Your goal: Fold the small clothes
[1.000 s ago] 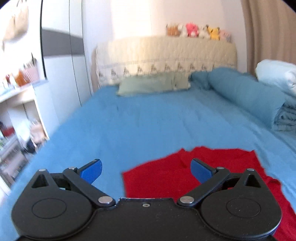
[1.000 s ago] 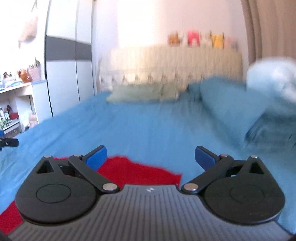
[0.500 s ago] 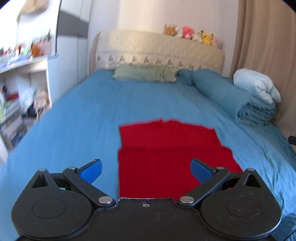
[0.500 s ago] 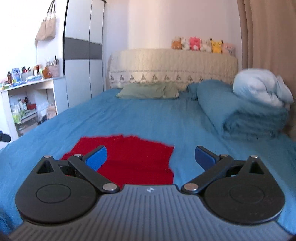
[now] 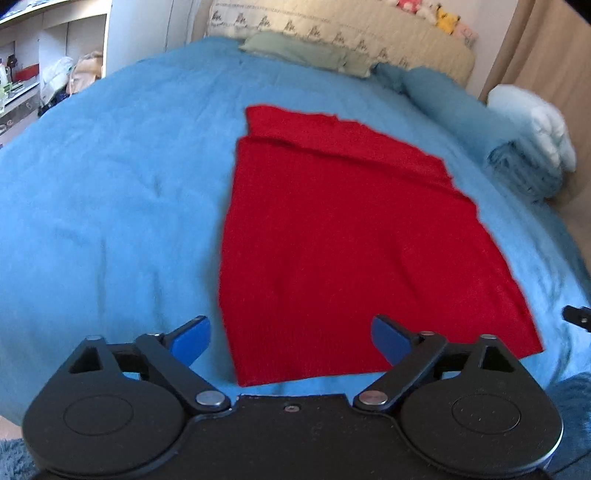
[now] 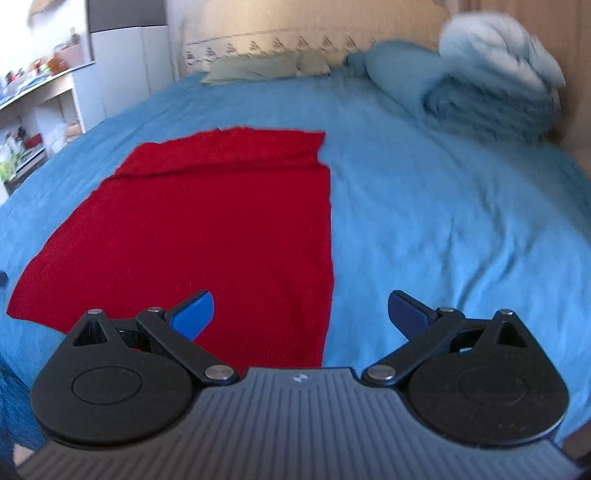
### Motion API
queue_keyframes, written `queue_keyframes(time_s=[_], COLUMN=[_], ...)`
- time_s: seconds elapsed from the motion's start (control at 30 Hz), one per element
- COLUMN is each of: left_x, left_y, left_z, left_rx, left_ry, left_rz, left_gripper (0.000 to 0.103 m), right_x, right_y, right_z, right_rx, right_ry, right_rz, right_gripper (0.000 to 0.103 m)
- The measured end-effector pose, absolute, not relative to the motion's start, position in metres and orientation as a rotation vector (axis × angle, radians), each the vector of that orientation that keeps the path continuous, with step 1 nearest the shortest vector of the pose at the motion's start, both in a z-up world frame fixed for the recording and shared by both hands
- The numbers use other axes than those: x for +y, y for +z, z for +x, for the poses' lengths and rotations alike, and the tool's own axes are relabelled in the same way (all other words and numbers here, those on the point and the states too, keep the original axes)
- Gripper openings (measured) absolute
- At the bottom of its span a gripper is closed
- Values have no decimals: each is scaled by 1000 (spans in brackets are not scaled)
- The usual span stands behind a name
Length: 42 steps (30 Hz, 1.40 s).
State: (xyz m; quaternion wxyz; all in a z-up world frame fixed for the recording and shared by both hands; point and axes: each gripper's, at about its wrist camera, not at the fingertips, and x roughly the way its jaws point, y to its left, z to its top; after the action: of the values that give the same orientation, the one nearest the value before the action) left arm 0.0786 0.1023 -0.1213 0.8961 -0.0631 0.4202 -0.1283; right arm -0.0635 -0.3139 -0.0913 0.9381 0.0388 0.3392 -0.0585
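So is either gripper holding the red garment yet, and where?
No. The left gripper, jaws closing, and the open right gripper both hold nothing above the red garment.

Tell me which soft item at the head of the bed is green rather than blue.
The flat green pillow lying against the quilted headboard. The rolled bolster and folded blanket beside it are blue, topped by a pale bundle.

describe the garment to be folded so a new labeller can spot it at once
Start from the bed with the blue sheet that fills both views. Flat on its near half lies the red knit garment, its far end already folded over in a narrower strip. It is the only red thing on the bed; the pillows and rolled bedding are green, blue or white.
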Motion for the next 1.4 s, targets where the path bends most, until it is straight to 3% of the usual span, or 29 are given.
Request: queue_keyframes(time_s=[0.07, 0.23, 0.37, 0.5, 0.7, 0.77, 0.83, 0.9, 0.97, 1.03, 1.17, 1.4], left_x=[103, 105, 101, 100, 101, 101, 101, 102, 102, 101, 100, 109], left_y=[-131, -147, -154, -155, -156, -155, -154, -154, -154, -153, -150, -124], left_z=[82, 85, 79, 77, 77, 77, 76, 75, 75, 75, 76, 73], left_rx=[890, 925, 909, 904, 903, 903, 902, 899, 902, 905, 904, 879], left_ry=[-248, -246, -228, -210, -209, -213, -216, -214, -208, -205, -204, -211], left_rz=[-129, -154, -113, -82, -78, -83, -90, -91, -90, -93, -86, -156], left_gripper=[88, 66, 59, 54, 45, 37, 24, 20, 13, 10, 8, 6], right_x=[-320, -330, -335, -336, -331, -331, -331, -329, -329, -329, -331, -332], right_y=[-102, -130, -137, -144, -148, -149, -149, -149, -150, -150, -149, -131], right_z=[-62, -66, -62, -58, -54, -53, -53, -52, -52, -51, -51, -59], right_rx=[706, 754, 780, 813, 819, 816, 812, 816, 819, 820, 818, 753], right_ry=[-130, -179, -202, -193, -174, -169, -159, -152, -150, -150, -135, -113], right_rz=[159, 253, 268, 283, 260, 262, 267, 264, 258, 257, 266, 277], right_gripper=[103, 103, 102, 87, 75, 70, 64, 55, 55, 53, 27, 21])
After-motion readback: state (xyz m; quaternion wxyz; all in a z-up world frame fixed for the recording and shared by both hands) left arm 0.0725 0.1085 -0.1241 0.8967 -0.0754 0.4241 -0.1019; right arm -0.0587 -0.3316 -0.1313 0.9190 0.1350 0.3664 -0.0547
